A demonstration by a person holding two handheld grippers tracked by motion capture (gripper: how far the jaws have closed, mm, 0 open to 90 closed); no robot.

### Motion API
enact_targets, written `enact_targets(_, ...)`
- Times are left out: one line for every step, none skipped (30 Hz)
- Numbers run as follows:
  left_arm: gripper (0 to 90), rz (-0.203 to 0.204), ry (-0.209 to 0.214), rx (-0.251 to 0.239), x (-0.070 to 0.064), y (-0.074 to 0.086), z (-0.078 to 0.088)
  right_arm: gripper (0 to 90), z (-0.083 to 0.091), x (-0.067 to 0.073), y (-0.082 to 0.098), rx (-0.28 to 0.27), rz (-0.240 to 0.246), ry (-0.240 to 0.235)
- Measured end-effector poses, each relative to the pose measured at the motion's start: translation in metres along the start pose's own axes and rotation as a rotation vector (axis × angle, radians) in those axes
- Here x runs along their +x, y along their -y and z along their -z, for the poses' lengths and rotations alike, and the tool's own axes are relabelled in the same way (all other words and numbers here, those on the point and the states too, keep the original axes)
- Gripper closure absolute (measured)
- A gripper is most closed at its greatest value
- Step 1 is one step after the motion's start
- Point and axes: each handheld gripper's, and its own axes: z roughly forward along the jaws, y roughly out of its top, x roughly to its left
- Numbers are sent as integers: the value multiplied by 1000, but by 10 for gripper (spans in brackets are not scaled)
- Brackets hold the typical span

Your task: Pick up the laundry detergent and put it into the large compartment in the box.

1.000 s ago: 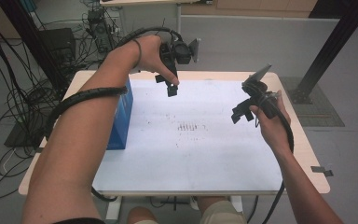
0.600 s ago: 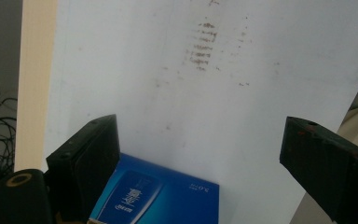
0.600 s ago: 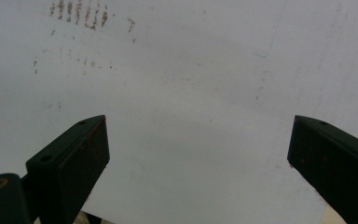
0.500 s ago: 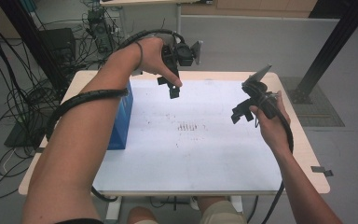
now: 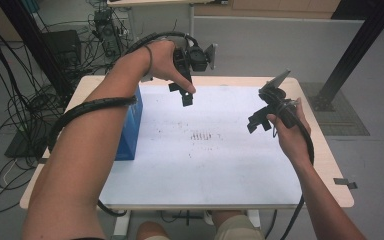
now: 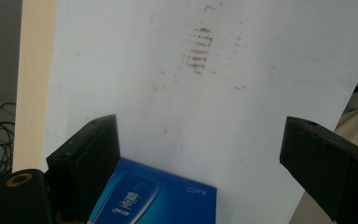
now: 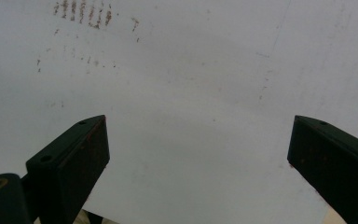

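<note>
A blue box [image 5: 130,126] stands at the left edge of the white sheet [image 5: 205,155] on the table; in the left gripper view its printed top [image 6: 154,198] shows low between the jaws, farther off on the sheet. My left gripper [image 5: 181,94] hangs in the air over the far middle of the sheet, jaws wide apart and empty [image 6: 200,154]. Over the right side of the sheet my right gripper [image 5: 258,122] is also held up, jaws spread wide with bare sheet behind them [image 7: 198,154].
Rows of small brown marks [image 5: 202,135] stain the middle of the sheet. The wooden table edge [image 5: 330,165] frames the sheet. Cables and dark equipment [image 5: 55,45] lie on the floor at the left, and a black post [image 5: 355,45] rises at the far right.
</note>
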Motion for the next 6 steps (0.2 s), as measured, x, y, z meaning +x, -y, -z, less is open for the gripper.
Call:
enact_targets(126,0,2,-1,0,0,0,55,0,0,0,1,0,-1)
enact_targets(126,0,2,-1,0,0,0,55,0,0,0,0,-2,0)
enact_targets(126,2,3,-1,0,0,0,55,0,0,0,0,0,0)
enact_targets(126,2,3,-5,1,0,0,55,0,0,0,0,0,-1)
enact_targets(126,-4,3,-6,1,0,0,55,0,0,0,0,0,-1)
enact_targets(126,-4,4,-8,1,0,0,55,0,0,0,-1,1,-2)
